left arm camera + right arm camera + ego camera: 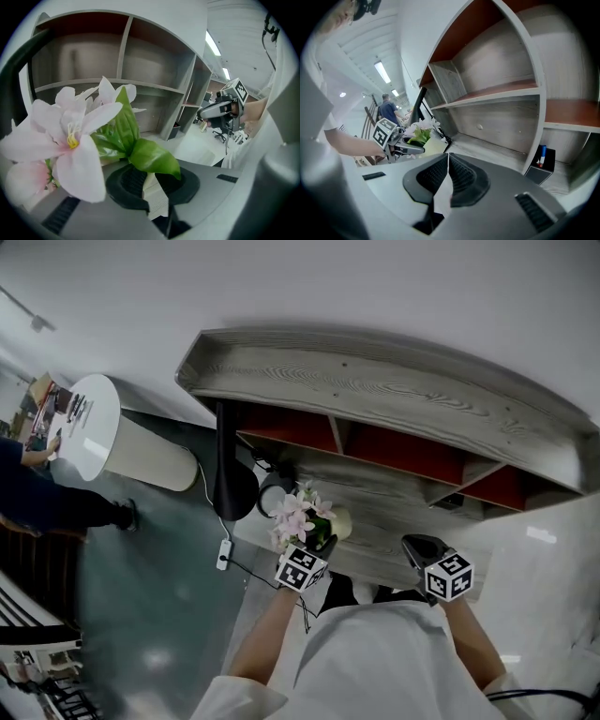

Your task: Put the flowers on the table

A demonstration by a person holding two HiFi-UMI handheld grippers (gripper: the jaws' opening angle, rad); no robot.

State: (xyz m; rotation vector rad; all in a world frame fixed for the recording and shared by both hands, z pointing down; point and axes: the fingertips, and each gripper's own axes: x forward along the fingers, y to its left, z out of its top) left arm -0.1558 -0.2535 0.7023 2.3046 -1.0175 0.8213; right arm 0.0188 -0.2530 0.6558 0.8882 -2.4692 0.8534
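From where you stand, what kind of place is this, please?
Probably an open office or a showroom. A curved wooden desk with shelf compartments fills the middle, a person is at a round white table, and strip lights run along the ceiling.

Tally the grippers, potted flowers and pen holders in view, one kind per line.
Grippers: 2 (left gripper, right gripper)
Potted flowers: 1
Pen holders: 1
Total: 4
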